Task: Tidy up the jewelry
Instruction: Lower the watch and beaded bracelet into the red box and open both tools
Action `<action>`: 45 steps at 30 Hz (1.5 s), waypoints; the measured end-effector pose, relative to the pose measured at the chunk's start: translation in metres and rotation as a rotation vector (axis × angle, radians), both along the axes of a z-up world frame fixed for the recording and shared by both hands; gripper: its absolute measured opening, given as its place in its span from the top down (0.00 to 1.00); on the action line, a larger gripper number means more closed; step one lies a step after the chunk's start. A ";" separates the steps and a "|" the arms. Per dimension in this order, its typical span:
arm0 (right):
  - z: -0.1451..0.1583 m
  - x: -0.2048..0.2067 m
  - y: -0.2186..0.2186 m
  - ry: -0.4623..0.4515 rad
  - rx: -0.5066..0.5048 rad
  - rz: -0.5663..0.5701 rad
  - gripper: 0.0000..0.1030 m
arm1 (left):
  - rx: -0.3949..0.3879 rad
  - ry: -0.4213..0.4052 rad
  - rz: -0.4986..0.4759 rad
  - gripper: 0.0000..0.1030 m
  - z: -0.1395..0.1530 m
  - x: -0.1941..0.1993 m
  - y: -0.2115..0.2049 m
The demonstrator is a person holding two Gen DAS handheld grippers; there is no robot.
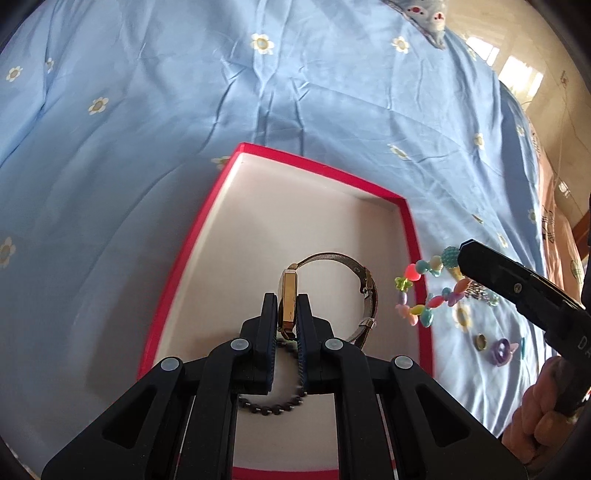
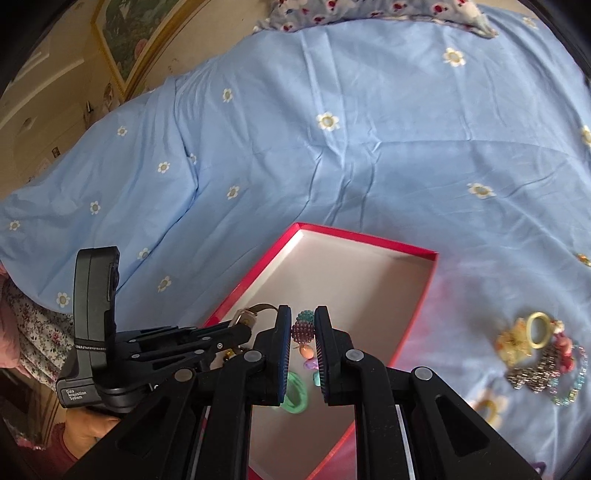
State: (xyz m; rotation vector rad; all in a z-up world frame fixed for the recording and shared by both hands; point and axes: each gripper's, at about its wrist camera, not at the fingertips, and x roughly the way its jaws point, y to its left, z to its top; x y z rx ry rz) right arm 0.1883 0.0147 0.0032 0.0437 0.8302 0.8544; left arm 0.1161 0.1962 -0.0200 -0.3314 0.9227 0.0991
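A red box with a white inside (image 1: 225, 206) lies on the blue bedspread; it also shows in the right wrist view (image 2: 369, 266). My left gripper (image 1: 287, 301) is shut on a gold watch with a mesh strap (image 1: 332, 260), held over the box. A dark bead chain (image 1: 273, 406) lies in the box under it. My right gripper (image 2: 302, 314) is shut on a colourful bead bracelet (image 2: 304, 330), which hangs at the box's right edge in the left wrist view (image 1: 428, 291). A green ring (image 2: 295, 393) lies in the box.
A pile of loose jewelry (image 2: 539, 354) lies on the bedspread right of the box; some pieces show in the left wrist view (image 1: 498, 347). A floral pillow (image 2: 369, 11) sits at the far end of the bed. A wall stands on the left.
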 end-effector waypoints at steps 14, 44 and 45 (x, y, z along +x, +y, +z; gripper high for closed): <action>-0.036 0.022 0.035 0.070 -0.020 0.018 0.88 | 0.040 0.064 0.024 0.92 -0.021 0.024 0.024; -0.078 0.035 0.027 0.141 -0.138 -0.021 0.80 | 0.120 0.079 0.021 0.72 -0.023 0.029 0.013; -0.078 0.035 0.027 0.145 -0.133 -0.023 0.76 | 0.126 0.073 0.024 0.71 -0.021 0.028 0.012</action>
